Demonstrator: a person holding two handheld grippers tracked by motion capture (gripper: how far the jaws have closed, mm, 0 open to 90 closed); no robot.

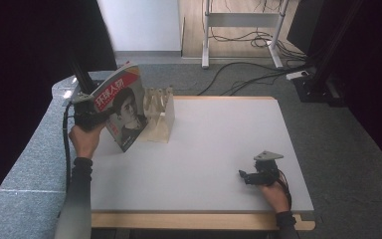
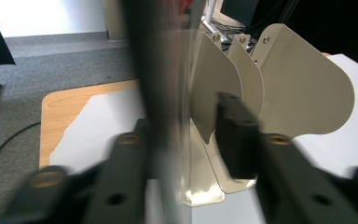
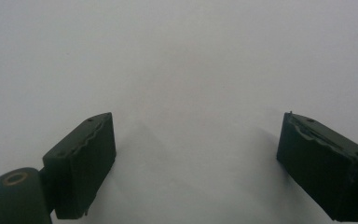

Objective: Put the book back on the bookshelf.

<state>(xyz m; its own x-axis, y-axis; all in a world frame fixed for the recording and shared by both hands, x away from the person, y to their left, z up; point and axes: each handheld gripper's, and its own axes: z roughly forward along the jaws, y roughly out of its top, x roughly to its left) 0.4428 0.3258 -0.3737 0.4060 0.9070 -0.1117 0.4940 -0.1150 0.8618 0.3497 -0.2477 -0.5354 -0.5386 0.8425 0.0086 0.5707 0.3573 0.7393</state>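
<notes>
High view: magazine cover; left gripper view: edge-on blur

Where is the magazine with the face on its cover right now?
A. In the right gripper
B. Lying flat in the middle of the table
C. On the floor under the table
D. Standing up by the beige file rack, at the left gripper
D: the magazine stands upright beside the beige file rack with the left gripper at its edge, while the right gripper rests open on the bare table far from it.
</notes>
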